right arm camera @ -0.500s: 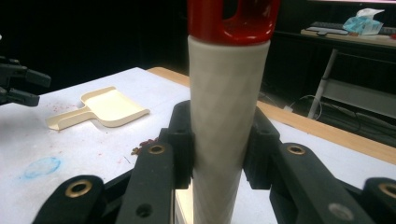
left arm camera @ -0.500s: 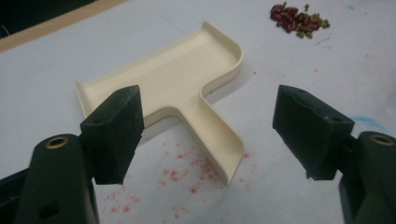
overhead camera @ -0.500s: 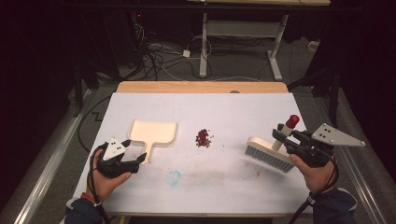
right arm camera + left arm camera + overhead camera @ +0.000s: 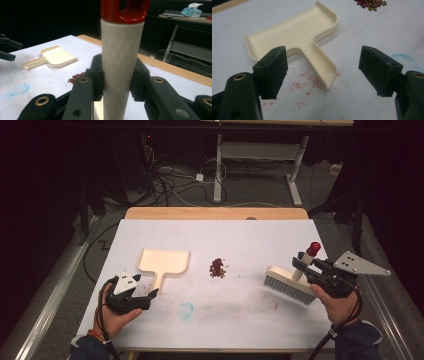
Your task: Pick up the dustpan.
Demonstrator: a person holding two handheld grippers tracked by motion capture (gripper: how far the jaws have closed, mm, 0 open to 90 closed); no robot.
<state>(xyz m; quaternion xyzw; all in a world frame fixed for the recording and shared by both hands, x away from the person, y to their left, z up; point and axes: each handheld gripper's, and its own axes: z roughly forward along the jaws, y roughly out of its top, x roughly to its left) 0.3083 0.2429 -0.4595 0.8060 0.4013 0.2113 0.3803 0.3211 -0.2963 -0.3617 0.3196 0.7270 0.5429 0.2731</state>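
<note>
A small heap of dark red bits [image 4: 217, 267], with a few greenish ones mixed in, lies near the middle of the white table [image 4: 240, 315], between a cream dustpan [image 4: 164, 262] on its left and a hand brush [image 4: 290, 285] on its right, apart from both. The brush has a cream handle with a red cap and pale grey bristles; its head sits low over the table, tilted, with the handle rising up and away from the person. The right gripper [image 4: 306, 266] has its jaws clamped on that handle just below the red cap, which the right gripper view shows plainly [image 4: 120, 72]. The dustpan lies flat, its short handle pointing toward the person. The left gripper [image 4: 152, 294] hangs just off the end of that handle, jaws spread wide with nothing pressed between them; in the left gripper view the handle's end [image 4: 324, 75] lies between and beyond the two pads. Fine red specks dot the table around the dustpan handle, and a faint blue smudge [image 4: 186, 310] marks the surface nearer the person. No writing or label can be read on any of these things.
</note>
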